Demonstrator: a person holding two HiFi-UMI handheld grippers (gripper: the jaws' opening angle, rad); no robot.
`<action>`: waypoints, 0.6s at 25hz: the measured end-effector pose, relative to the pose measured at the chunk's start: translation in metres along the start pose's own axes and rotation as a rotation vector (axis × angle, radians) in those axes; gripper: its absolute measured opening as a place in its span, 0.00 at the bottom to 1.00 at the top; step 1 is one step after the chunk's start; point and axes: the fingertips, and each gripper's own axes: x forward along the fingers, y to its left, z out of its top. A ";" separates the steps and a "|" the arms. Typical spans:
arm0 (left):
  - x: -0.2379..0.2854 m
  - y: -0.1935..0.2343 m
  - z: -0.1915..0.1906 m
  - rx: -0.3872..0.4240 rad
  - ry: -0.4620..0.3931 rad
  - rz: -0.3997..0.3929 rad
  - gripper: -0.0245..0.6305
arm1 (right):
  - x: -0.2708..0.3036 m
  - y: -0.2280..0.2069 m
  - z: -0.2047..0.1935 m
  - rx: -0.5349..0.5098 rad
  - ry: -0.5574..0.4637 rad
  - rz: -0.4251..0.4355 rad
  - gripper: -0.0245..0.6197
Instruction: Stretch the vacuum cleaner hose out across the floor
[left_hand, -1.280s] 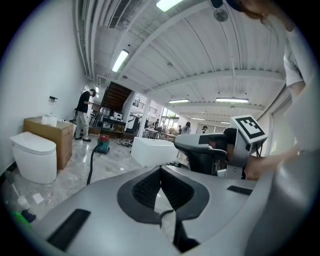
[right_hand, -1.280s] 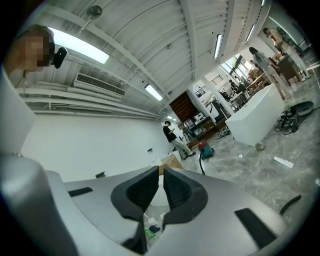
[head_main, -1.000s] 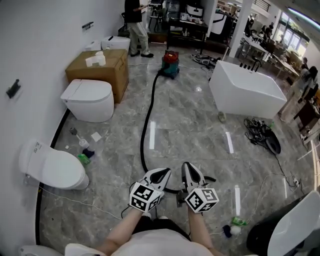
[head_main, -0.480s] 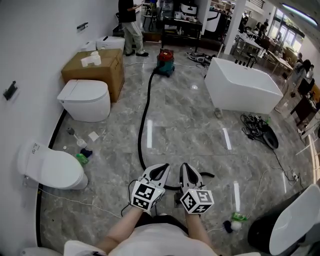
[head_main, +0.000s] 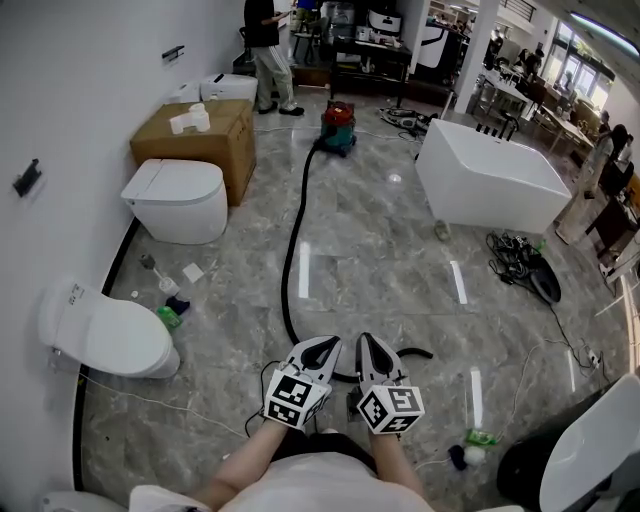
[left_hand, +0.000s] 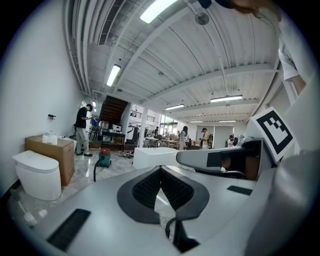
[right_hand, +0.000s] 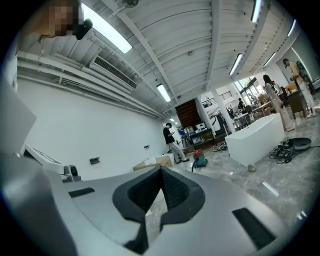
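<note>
Both forearms reach forward side by side. The left gripper (head_main: 322, 346) and right gripper (head_main: 374, 344) are held level and close together, each with its jaws pressed together on nothing. The black hose (head_main: 296, 230) runs from the red vacuum cleaner (head_main: 338, 127) far ahead, then curls on the floor beneath the jaw tips. The grippers cover part of that curl, so its path there is hard to follow.

Two white toilets on the left wall, one (head_main: 175, 198) beyond the other (head_main: 105, 335). Cardboard box (head_main: 195, 140) behind them. White bathtub (head_main: 490, 180) right, tangled cables (head_main: 515, 260) beside it. Person (head_main: 268, 50) standing far back.
</note>
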 end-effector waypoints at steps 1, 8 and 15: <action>-0.001 0.000 -0.001 -0.003 0.001 0.004 0.05 | -0.001 0.000 -0.001 0.000 0.002 0.002 0.06; -0.008 0.007 -0.011 -0.029 0.012 0.014 0.05 | -0.001 0.000 -0.005 0.000 0.002 -0.018 0.06; -0.010 0.016 -0.011 -0.062 -0.010 0.025 0.05 | -0.002 0.000 -0.007 -0.021 0.009 -0.022 0.06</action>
